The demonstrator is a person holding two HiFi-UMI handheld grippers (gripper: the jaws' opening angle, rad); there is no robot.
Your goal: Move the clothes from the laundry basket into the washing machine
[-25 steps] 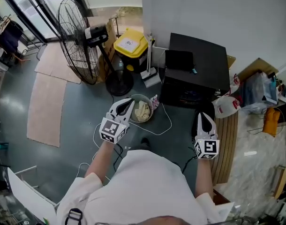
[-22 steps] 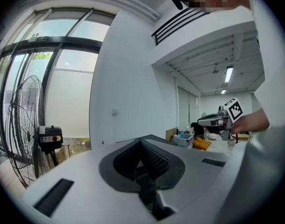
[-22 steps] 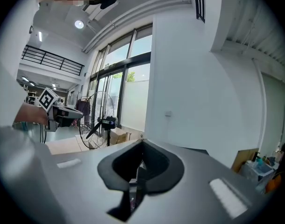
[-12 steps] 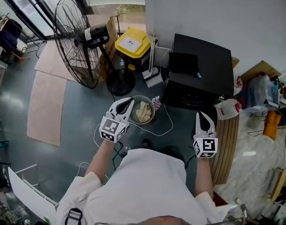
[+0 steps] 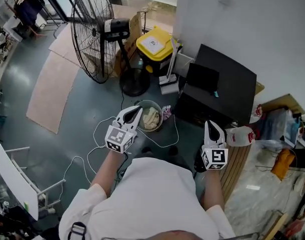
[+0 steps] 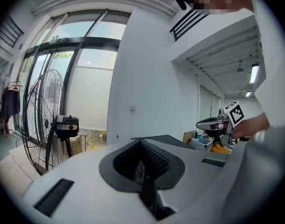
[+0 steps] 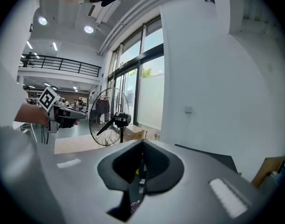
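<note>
The right gripper (image 7: 142, 143) has its two grey jaws pressed together, with nothing between them. Past them a big round black wire fan (image 7: 107, 118) stands by tall glass windows (image 7: 149, 87). Far left, a hand (image 7: 32, 115) holds the left gripper (image 7: 72, 111).

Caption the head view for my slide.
Left gripper and right gripper, both shut and empty, near the basket of clothes beside the black machine.
</note>
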